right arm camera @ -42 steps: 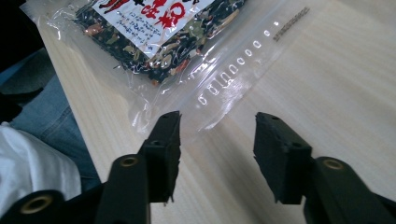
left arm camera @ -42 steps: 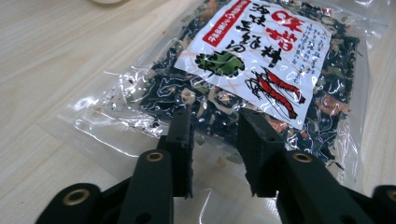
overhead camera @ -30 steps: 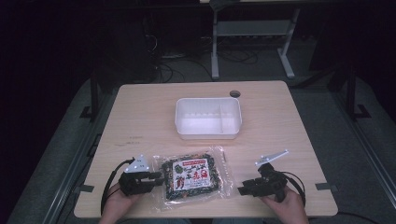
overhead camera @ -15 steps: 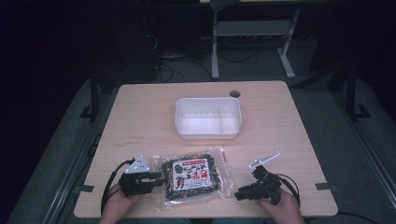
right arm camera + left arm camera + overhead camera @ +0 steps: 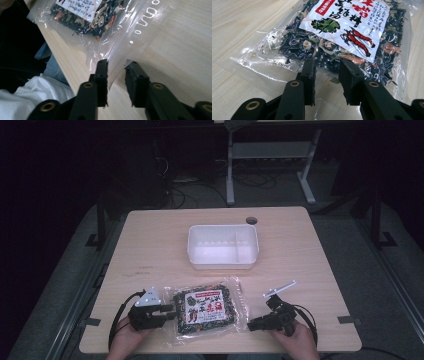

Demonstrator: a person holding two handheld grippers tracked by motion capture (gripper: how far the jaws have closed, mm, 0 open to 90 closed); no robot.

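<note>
A clear bag (image 5: 209, 312) of dark seaweed bears a white label with red shrimp; white tray (image 5: 223, 264).

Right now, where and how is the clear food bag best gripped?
Probably by its flat clear margins at the two short ends of the bag, one gripper from each side, level with the table: film is thin there, the filled middle bulky. The right gripper already straddles that edge.

Dim room, grey floor (image 5: 350, 250), cables (image 5: 200, 187) under a metal-legged desk (image 5: 270, 150) behind
</note>
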